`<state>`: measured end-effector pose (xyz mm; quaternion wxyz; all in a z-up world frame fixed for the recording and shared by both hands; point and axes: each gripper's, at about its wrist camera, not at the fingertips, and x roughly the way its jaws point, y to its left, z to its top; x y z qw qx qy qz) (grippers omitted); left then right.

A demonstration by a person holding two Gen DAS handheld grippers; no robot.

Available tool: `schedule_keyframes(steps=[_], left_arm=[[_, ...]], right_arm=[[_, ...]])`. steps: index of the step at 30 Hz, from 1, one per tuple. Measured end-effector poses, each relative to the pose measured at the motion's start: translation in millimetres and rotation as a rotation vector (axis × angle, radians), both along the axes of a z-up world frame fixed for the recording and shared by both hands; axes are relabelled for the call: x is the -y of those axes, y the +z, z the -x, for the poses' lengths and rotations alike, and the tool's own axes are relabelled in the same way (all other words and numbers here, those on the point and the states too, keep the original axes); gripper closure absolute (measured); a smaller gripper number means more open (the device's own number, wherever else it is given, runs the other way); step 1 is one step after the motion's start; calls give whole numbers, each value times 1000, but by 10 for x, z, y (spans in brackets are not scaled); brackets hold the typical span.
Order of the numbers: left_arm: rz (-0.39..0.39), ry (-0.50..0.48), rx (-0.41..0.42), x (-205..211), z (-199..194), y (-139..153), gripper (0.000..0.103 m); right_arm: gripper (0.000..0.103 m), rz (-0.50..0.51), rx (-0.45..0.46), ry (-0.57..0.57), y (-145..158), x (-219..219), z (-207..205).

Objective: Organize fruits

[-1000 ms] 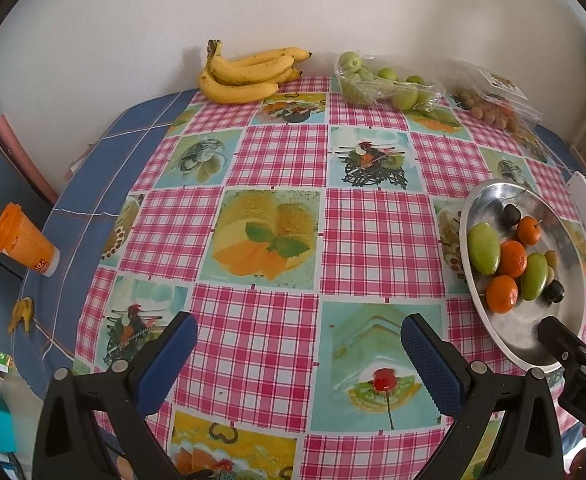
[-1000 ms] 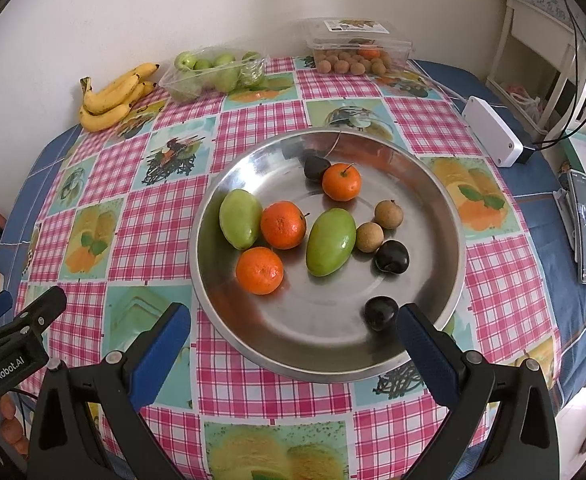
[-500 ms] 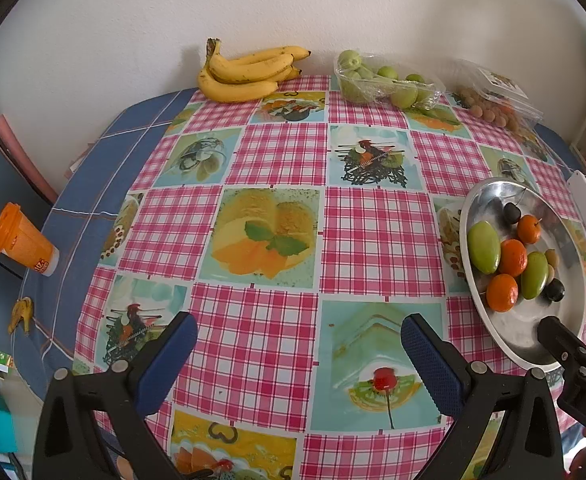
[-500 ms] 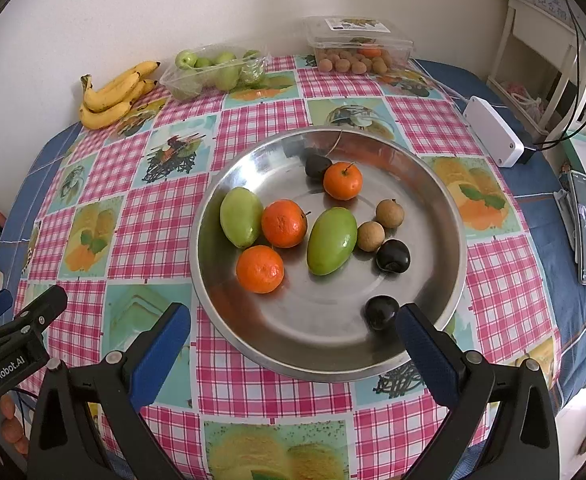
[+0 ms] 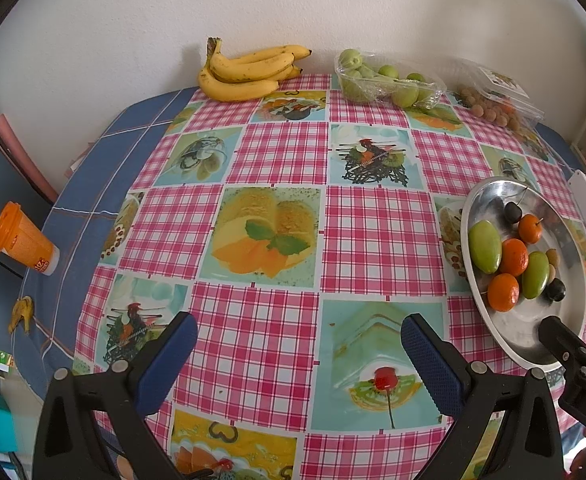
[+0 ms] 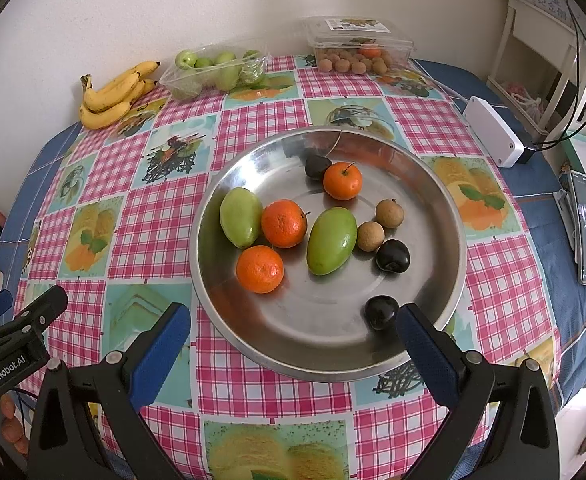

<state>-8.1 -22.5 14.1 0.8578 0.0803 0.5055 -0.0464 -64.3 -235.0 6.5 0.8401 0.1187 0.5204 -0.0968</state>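
Nothing moved; mixed fruits (image 6: 284, 224) fill metal plate (image 6: 437, 280).

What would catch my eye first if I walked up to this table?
Probably the shiny metal plate near the table's front edge, holding oranges, green mangoes and small dark and brown fruits. Next, the loud pink-checked tablecloth with food pictures, and the bananas by the wall at the back. In the foreground, both the left gripper and right gripper hover open, holding nothing.

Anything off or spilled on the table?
Nothing spilled. Fruit sits mixed in the tray, unsorted. One oddity: an orange cup lies tilted off the table's left edge. Both grippers, left and right, hang open, empty.
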Motion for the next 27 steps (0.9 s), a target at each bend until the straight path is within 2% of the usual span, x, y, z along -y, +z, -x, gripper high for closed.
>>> schedule_keyframes(steps=[27], left_arm=[[-7, 2, -3, -14, 11, -19, 0]], right_arm=[[1, 0, 0, -2, 2, -4, -3]])
